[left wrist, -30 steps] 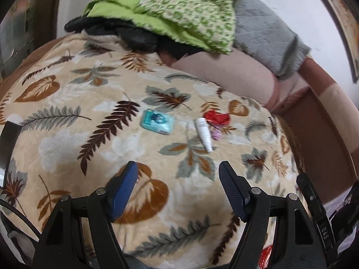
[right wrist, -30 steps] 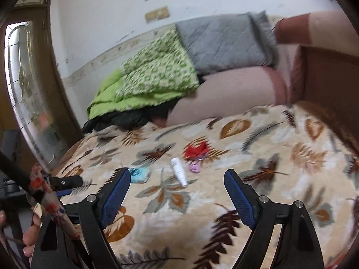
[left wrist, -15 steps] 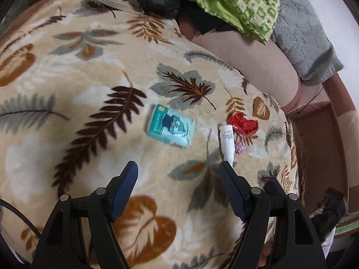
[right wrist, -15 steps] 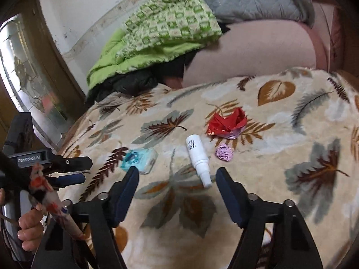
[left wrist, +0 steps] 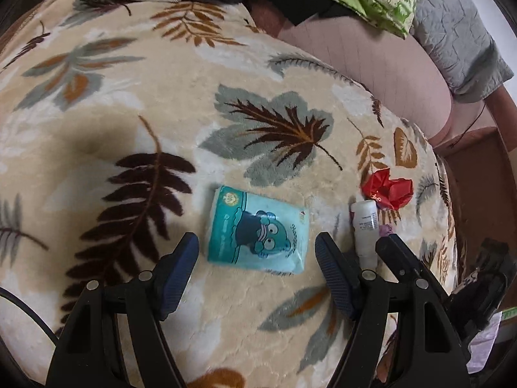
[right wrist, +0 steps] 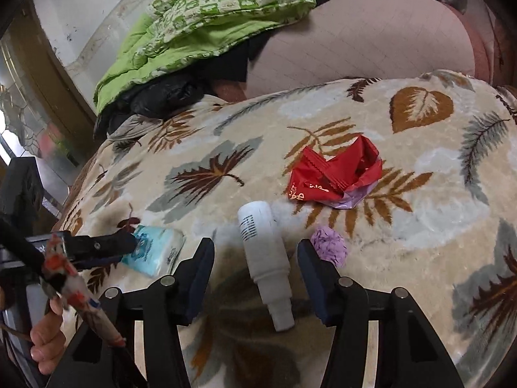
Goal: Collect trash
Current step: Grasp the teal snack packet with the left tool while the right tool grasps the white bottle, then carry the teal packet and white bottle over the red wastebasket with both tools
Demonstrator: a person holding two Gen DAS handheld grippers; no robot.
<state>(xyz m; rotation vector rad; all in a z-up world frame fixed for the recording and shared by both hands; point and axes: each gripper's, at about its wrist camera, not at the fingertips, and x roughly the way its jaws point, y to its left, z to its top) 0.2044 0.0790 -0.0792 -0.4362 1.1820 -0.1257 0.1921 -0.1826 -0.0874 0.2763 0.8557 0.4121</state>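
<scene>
Both tools have come down closer to the bed since the earlier frames, so the trash now fills more of each view. Largest is the leaf-patterned blanket (left wrist: 135,119) spread over the bed, with a green quilt (right wrist: 200,22) and a grey quilted cover (left wrist: 452,32) piled at its far end. On the blanket lies a teal tissue pack (left wrist: 258,232), flat, framed between the spread fingers of the left tool (left wrist: 253,258), which is released and grips nothing. Beside the pack, to its right, lies a white bottle (right wrist: 265,252) on its side, between the parted fingers of the right tool (right wrist: 255,278), also released; whether the fingers touch the bottle cannot be told. Beyond the bottle sits a crumpled red wrapper (right wrist: 336,174), and just beside the bottle is a small purple paper ball (right wrist: 329,245).
</scene>
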